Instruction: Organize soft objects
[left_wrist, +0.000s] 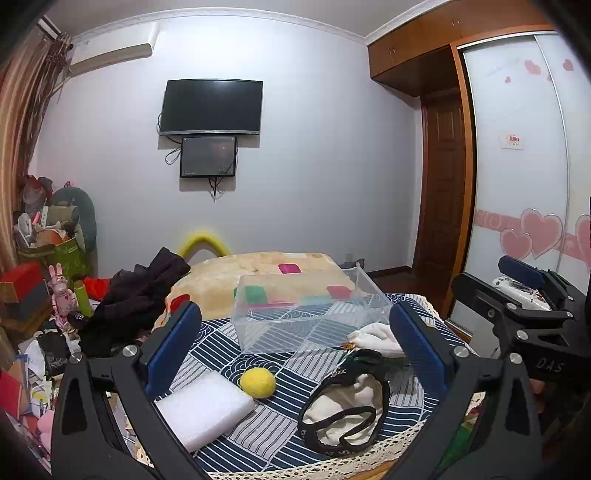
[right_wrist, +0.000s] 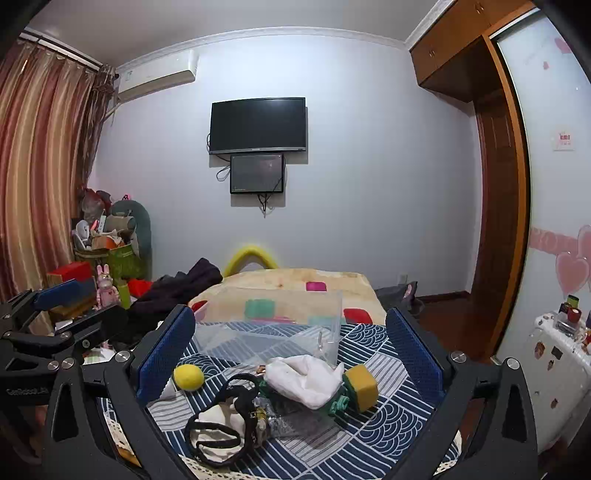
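Left tongs (left_wrist: 295, 343): standing wide, holding nothing, hovering over the near edge of the surface (left_wrist: 258, 435).
Right tongs (right_wrist: 290, 350): standing wide, gripping nothing, hovering beside the left pair, whose frame is showing at the left edge of the right view.
Ball (left_wrist: 258, 383): yellow, lying between the left pads, just beyond the foam.
Foam (left_wrist: 205, 408): white block, resting at the near left corner, just beside the left pad.
Pouch (left_wrist: 345, 410): cream with black trim, lying open toward the near right.
White cloth (right_wrist: 304, 376): crumpled, sitting in front of the box, touching the sponge.
Sponge (right_wrist: 364, 387): yellow and green, lying right of the cloth, tilted.
Box (left_wrist: 306, 310): clear plastic, sitting empty at the far side of the surface.
Surface cover: blue and white patterned cloth with lace edge.
Blanket (left_wrist: 266, 269): beige with coloured patches, lying beyond the box.
Dark clothes (left_wrist: 136, 299): piled left of the blanket.
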